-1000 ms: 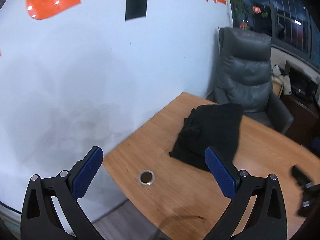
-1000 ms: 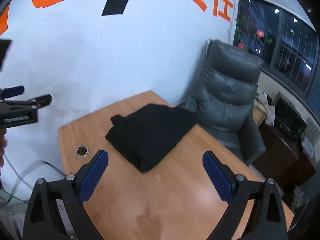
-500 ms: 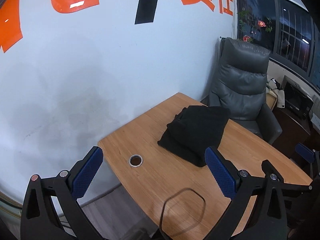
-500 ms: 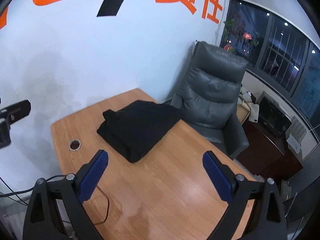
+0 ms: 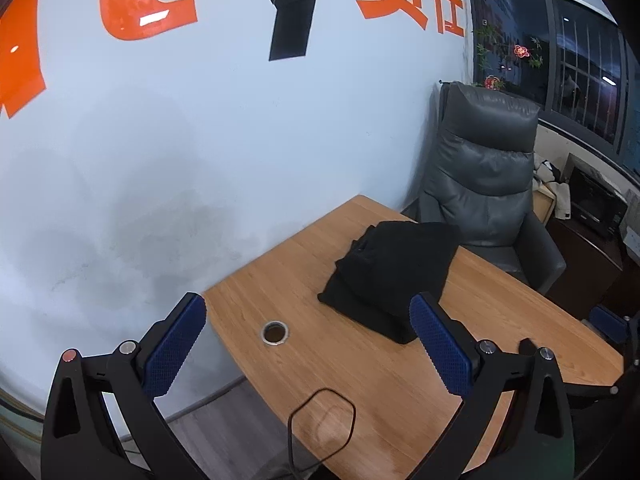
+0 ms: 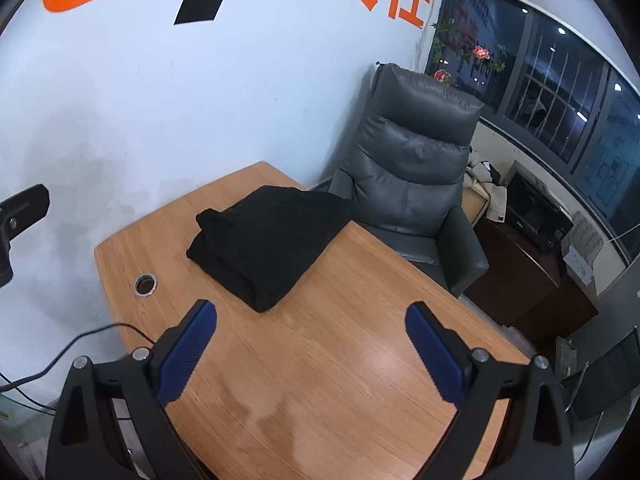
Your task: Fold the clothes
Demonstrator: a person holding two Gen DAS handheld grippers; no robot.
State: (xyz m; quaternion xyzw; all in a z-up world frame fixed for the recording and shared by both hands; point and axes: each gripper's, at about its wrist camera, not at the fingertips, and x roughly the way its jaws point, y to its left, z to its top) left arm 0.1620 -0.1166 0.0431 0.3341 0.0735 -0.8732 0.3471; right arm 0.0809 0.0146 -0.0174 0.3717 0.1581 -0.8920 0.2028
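A black garment (image 5: 394, 270) lies folded in a thick bundle at the far end of a wooden table (image 5: 360, 360); it also shows in the right wrist view (image 6: 268, 240). My left gripper (image 5: 308, 344) is open and empty, held well above and short of the table's near left edge. My right gripper (image 6: 312, 352) is open and empty, high over the table's near part, apart from the garment. The right gripper (image 5: 612, 328) shows at the right edge of the left wrist view.
A grey leather armchair (image 6: 408, 168) stands behind the table's far end by the white wall. A round metal cable hole (image 6: 146, 285) sits near the table's left edge. A black cable (image 5: 320, 420) loops over the near edge. A dark cabinet (image 6: 532, 280) stands at right.
Both grippers have pulled back and risen away from the table, so the garment looks smaller and farther. Both stay open. The garment has not moved.
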